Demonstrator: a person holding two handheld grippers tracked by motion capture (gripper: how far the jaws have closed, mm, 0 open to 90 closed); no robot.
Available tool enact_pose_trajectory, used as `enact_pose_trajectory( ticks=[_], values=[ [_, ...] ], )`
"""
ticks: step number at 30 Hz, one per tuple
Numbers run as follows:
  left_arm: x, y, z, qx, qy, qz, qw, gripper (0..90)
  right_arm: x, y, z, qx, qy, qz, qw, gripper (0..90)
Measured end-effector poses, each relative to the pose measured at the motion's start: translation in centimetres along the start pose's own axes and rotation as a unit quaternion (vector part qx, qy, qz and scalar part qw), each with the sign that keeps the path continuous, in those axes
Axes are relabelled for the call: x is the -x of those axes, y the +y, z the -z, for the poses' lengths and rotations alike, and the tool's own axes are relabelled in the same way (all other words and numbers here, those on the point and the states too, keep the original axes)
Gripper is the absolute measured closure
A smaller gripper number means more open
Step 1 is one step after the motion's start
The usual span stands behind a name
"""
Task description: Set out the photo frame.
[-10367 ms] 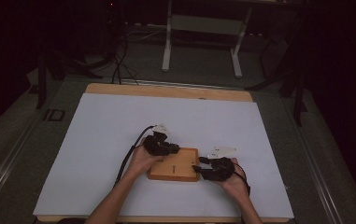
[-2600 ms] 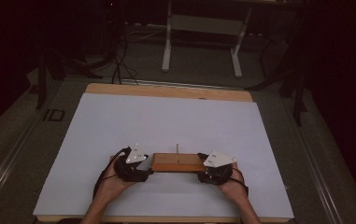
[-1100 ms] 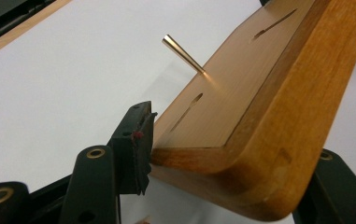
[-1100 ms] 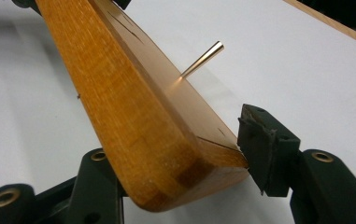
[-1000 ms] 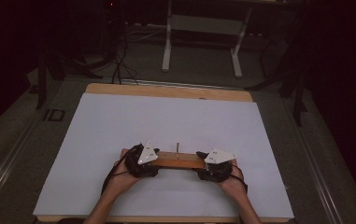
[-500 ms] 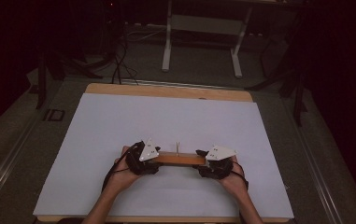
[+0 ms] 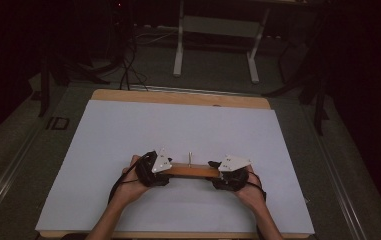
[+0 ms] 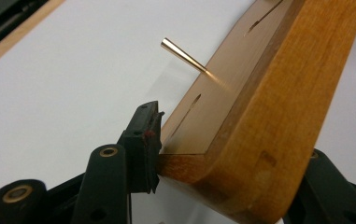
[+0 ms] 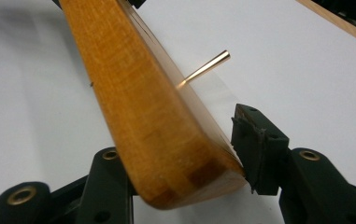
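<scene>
Wooden board (image 7: 190,171) w/ brass pin (image 7: 190,158) – left hand-held gripper (image 7: 154,169), right hand-held gripper (image 7: 229,172) clamp ends

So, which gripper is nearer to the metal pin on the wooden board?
Left, slightly. The left gripper clamps the board end just left of the pin; the right gripper clamps the farther end.

Wooden table (image 7: 178,97), white sheet (image 7: 178,135) covering most of top, bare wood strip along far edge. Grey floor (image 7: 218,70) around.
</scene>
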State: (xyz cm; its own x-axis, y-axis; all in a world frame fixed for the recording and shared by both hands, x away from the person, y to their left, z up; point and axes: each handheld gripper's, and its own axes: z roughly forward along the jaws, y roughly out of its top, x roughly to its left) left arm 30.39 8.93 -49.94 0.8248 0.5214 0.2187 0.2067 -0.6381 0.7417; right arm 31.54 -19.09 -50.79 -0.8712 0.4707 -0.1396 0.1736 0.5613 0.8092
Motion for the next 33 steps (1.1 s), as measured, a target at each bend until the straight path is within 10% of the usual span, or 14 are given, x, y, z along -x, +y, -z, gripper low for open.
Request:
enact_pose_trajectory(
  ticks=[3, 4, 10, 25, 33],
  values=[
    [-0.9, -0.2, 0.5, 0.020, -0.039, 0.046, 0.9980, 53.4, 0.5, 0.1, 0.3, 0.015, 0.020, -0.027, 0.9993, 52.3],
    [-1.6, -0.5, 0.6, 0.036, -0.074, 0.082, 0.9932, 53.8, 1.0, 0.1, 0.5, 0.027, 0.035, -0.049, 0.9978, 52.1],
    [-2.5, -0.7, -0.5, 0.054, -0.069, 0.137, 0.9867, 49.8, 2.3, -0.3, -0.3, 0.038, 0.056, -0.122, 0.9902, 49.8],
    [-2.7, -1.4, -0.8, 0.033, -0.047, 0.165, 0.9846, 36.8, 3.1, -0.8, -0.9, 0.032, 0.022, -0.158, 0.9866, 36.6],
    [-3.5, -2.8, 2.9, 0.056, -0.024, 0.185, 0.9808, 32.2, 3.5, -1.0, 2.4, 0.055, 0.002, -0.158, 0.9859, 27.5]
  ],
)
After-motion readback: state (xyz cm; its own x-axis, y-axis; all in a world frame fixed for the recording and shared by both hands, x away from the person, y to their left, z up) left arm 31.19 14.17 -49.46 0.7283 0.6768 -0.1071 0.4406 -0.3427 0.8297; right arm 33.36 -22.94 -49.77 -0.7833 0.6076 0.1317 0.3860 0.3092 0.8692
